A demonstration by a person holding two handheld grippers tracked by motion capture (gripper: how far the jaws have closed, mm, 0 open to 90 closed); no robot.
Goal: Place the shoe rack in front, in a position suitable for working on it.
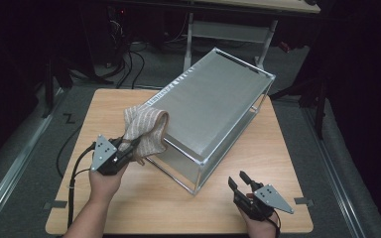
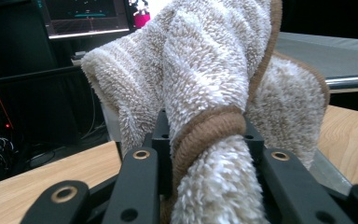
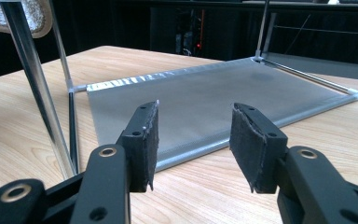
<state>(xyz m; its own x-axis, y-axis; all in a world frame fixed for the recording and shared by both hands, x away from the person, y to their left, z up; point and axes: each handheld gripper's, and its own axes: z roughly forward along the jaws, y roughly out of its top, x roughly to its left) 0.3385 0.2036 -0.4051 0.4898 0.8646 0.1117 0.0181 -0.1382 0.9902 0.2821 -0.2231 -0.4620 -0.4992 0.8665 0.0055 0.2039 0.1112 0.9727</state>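
The towel [image 1: 146, 130], draped over the rack [image 1: 213, 106] corner, is clamped by the left gripper [image 1: 129, 147]; the right gripper [image 1: 239, 182] gapes empty.

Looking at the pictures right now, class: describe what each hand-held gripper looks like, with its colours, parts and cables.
Each hand-held gripper, left and right, has a black body with two black jaws and a grey three-cornered plate dotted with small holes. Brass-coloured rings mark the jaw joints, dark pads line the right one's jaws, and a black cable trails from the left.

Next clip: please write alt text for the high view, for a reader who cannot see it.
The left hand-held gripper holds a beige-and-white striped fluffy towel draped over the near corner of a grey metal-framed two-shelf rack on a light wooden table. The right hand-held gripper waits open and empty beside the rack's front corner.
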